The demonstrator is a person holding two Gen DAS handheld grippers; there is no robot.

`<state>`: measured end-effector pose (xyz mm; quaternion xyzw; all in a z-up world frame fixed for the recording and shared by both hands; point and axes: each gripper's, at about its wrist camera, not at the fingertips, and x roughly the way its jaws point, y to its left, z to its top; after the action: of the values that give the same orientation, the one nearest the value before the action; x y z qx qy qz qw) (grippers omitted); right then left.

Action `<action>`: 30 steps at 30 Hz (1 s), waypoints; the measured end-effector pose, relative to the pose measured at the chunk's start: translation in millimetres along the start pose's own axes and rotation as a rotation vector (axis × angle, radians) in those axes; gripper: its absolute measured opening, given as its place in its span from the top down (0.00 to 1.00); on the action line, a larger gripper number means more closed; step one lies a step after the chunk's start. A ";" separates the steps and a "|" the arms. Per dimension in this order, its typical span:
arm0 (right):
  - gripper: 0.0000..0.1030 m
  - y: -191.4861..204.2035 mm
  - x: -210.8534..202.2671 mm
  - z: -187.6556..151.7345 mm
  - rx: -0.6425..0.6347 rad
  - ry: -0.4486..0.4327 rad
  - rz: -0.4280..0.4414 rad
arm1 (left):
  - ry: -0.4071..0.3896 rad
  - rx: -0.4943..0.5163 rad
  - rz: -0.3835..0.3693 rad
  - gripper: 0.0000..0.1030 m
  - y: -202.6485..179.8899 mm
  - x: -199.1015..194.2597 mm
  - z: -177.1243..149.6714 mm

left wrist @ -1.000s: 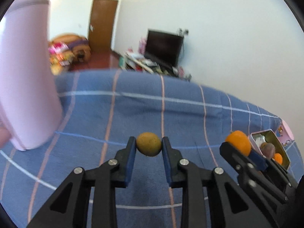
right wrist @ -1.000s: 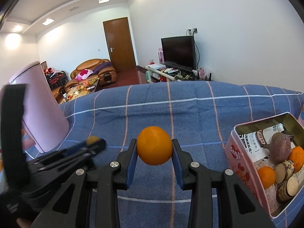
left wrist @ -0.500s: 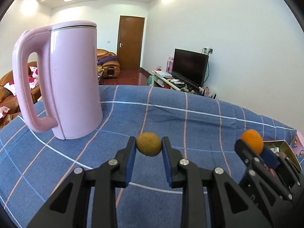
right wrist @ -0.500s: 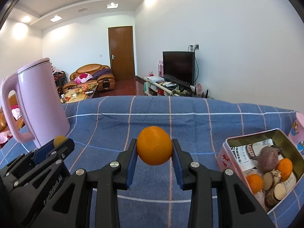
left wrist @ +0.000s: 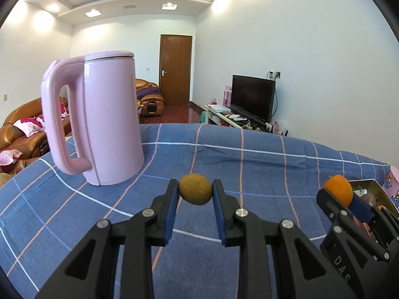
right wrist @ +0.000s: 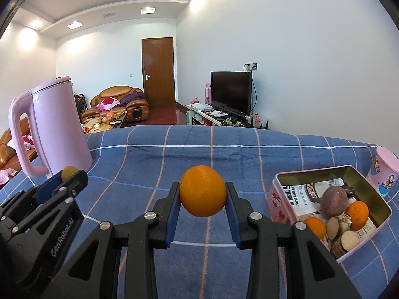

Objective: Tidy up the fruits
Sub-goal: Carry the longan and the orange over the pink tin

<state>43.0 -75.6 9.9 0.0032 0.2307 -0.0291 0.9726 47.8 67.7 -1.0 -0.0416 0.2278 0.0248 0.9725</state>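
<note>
My left gripper (left wrist: 195, 191) is shut on a small yellow-green fruit (left wrist: 195, 188) and holds it above the blue checked cloth. My right gripper (right wrist: 202, 194) is shut on an orange (right wrist: 202, 190), also above the cloth. A pink tin box (right wrist: 279, 198) sits at the right with two small oranges (right wrist: 357, 211), a purple sweet potato (right wrist: 333, 200) and cut slices inside. In the left wrist view the right gripper (left wrist: 339, 194) shows at the right with its orange. In the right wrist view the left gripper (right wrist: 70, 174) shows at the left with its fruit.
A tall pink kettle (left wrist: 99, 129) stands on the cloth at the left; it also shows in the right wrist view (right wrist: 54, 127). A pink cartoon cup (right wrist: 384, 172) stands behind the tin. The blue cloth (right wrist: 212, 154) stretches back to the table's far edge.
Both grippers have risen and tilted up with their fruit. The kettle has come fully into the left wrist view and moved right. The tin now sits lower right in the right wrist view.
</note>
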 end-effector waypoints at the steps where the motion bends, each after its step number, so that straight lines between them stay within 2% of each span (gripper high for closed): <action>1: 0.64 -1.2 -1.7 -0.6 0.000 -0.001 -0.001 | -0.001 -0.003 0.002 0.72 -0.3 -1.1 -0.7; 12: 0.64 -10.3 -17.6 -7.3 -0.021 -0.016 -0.002 | -0.017 0.002 -0.002 0.72 -10.7 -17.1 -7.0; 30: 0.64 -42.5 -35.0 -13.5 -0.051 -0.039 -0.012 | -0.007 0.058 -0.068 0.72 -54.5 -32.9 -17.6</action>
<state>3.2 -115.9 13.8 -0.0238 0.2124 -0.0292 0.9765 14.3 10.9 1.7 -0.0210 0.2234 -0.0147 0.9744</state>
